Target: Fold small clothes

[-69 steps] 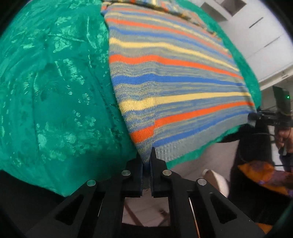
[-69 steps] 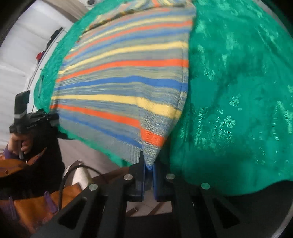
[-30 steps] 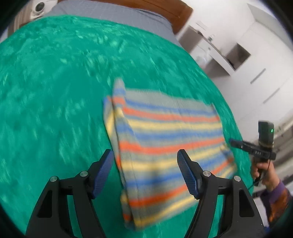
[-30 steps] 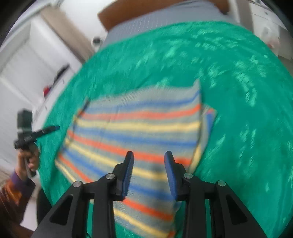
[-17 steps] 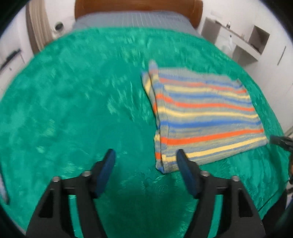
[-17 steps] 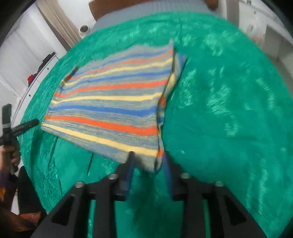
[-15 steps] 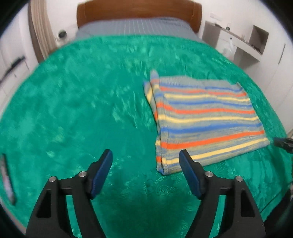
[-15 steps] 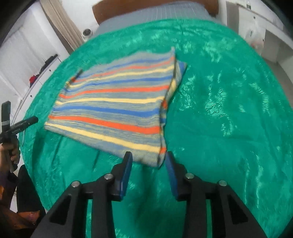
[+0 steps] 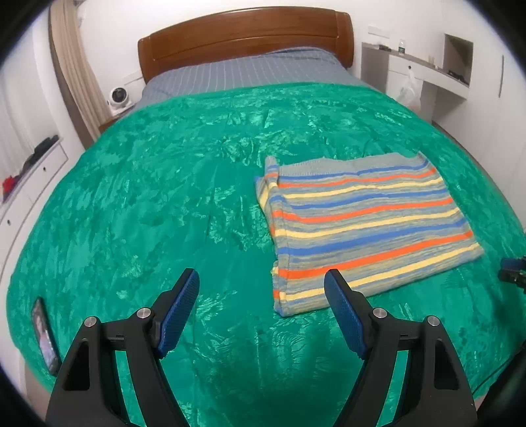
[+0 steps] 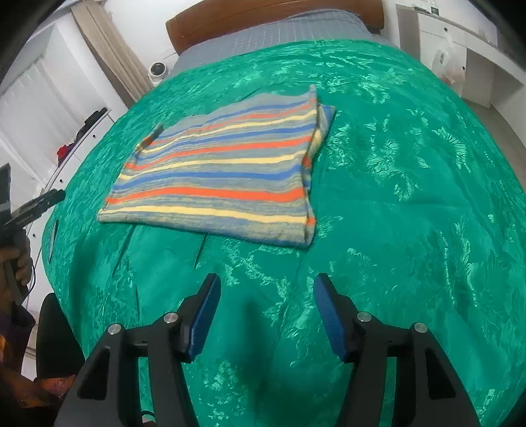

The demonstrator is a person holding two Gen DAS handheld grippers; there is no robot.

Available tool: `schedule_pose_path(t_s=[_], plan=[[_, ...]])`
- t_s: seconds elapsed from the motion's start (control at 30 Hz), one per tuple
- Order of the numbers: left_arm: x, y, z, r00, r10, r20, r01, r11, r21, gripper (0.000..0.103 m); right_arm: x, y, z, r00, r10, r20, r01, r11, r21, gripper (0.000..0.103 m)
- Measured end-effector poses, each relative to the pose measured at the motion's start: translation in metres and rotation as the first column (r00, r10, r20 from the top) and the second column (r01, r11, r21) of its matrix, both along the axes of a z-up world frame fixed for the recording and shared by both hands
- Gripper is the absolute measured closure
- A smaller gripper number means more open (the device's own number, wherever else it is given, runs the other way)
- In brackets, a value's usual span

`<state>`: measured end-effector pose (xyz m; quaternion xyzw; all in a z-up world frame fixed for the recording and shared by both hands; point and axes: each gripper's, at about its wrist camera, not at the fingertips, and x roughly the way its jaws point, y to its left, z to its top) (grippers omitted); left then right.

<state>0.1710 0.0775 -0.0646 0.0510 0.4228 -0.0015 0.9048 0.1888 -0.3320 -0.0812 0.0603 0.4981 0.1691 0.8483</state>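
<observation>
A bed with a wooden headboard (image 9: 245, 31) fills both views, and a shiny green patterned bedspread (image 9: 157, 184) covers most of it; a band of grey striped sheet (image 9: 250, 74) shows between the bedspread's far edge and the headboard. The striped knitted garment (image 9: 365, 226), banded in grey, blue, orange and yellow, lies folded into a flat rectangle on the bedspread, on the right half of the bed as seen from the foot, well short of the headboard. Its folded layers show as a doubled edge on the side toward the middle of the bed, where a lower layer peeks out past the top one.

The left gripper (image 9: 261, 292) hangs over the bedspread near the foot of the bed, its blue-padded fingers (image 9: 179, 307) spread wide with nothing between them; the right-hand finger overlaps the garment's near corner in the view, and whether it touches is unclear. The right gripper (image 10: 264, 295) also hovers above bare bedspread just short of the garment's near edge, its fingers (image 10: 203, 315) parted and empty.

Beside the headboard a small white fan (image 9: 117, 96) stands on a low surface. A dark phone (image 9: 45, 335) lies on the bedspread at its near left edge, far from the garment.
</observation>
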Motion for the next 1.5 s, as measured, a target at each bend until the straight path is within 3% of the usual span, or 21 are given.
schedule_pose_path(t_s=[0.2,0.37,0.5,0.67,0.77,0.87,0.97,1.03,1.1,1.27,1.3,1.33,1.4,1.5], plan=[[0.000,-0.020,-0.003,0.999,-0.036,-0.002,0.036,0.999,0.017,0.021,-0.002,-0.005,-0.004,1.000,-0.011,-0.001,0.011,1.000,0.010,0.044],[-0.004,-0.075,-0.029,0.979,-0.199,-0.048,0.199,0.980,-0.007,0.021,-0.002,-0.020,-0.003,0.999,-0.042,0.013,0.041,0.999,0.031,0.044],[-0.005,-0.142,-0.052,0.928,-0.365,-0.068,0.365,0.931,-0.020,0.021,0.001,-0.038,-0.003,0.998,-0.063,0.019,0.062,0.997,0.042,0.044],[0.016,-0.231,-0.071,0.843,-0.534,-0.062,0.531,0.846,-0.054,0.021,0.023,-0.065,0.001,0.997,-0.080,0.023,0.077,0.993,0.086,0.044],[0.032,-0.281,-0.088,0.793,-0.604,-0.079,0.605,0.796,-0.007,0.023,0.054,-0.078,0.003,0.998,-0.060,0.018,0.057,0.987,0.154,0.044],[0.041,-0.311,-0.103,0.769,-0.633,-0.087,0.638,0.768,0.050,0.033,0.098,-0.086,0.000,1.000,-0.018,-0.013,0.021,0.968,0.250,0.044],[0.042,-0.317,-0.103,0.763,-0.645,-0.052,0.646,0.763,0.022,0.052,0.151,-0.087,-0.014,0.997,0.035,-0.074,-0.009,0.945,0.328,0.044],[0.041,-0.316,-0.103,0.763,-0.646,-0.041,0.647,0.763,0.014,0.080,0.187,-0.085,-0.028,0.992,0.047,-0.121,-0.001,0.934,0.358,0.044],[0.042,-0.316,-0.103,0.770,-0.637,-0.027,0.638,0.770,0.016,0.093,0.217,-0.079,-0.038,0.988,0.049,-0.148,0.014,0.918,0.396,0.044],[0.040,-0.308,-0.097,0.785,-0.619,0.028,0.619,0.783,-0.057,0.097,0.266,-0.057,-0.053,0.982,0.033,-0.184,0.054,0.890,0.452,0.048],[0.037,-0.306,-0.093,0.786,-0.617,0.044,0.618,0.783,-0.065,0.098,0.273,-0.053,-0.055,0.981,0.031,-0.194,0.061,0.890,0.453,0.065],[0.035,-0.303,-0.089,0.786,-0.615,0.059,0.618,0.783,-0.073,0.098,0.276,-0.047,-0.053,0.982,0.033,-0.188,0.050,0.907,0.418,0.095],[0.028,-0.292,-0.077,0.791,-0.604,0.095,0.611,0.785,-0.098,0.098,0.276,-0.036,-0.040,0.987,0.037,-0.158,0.022,0.936,0.352,0.094],[0.017,-0.267,-0.058,0.812,-0.565,0.148,0.583,0.798,-0.154,0.098,0.268,-0.028,-0.013,0.995,0.036,-0.097,-0.001,0.941,0.338,0.094]])
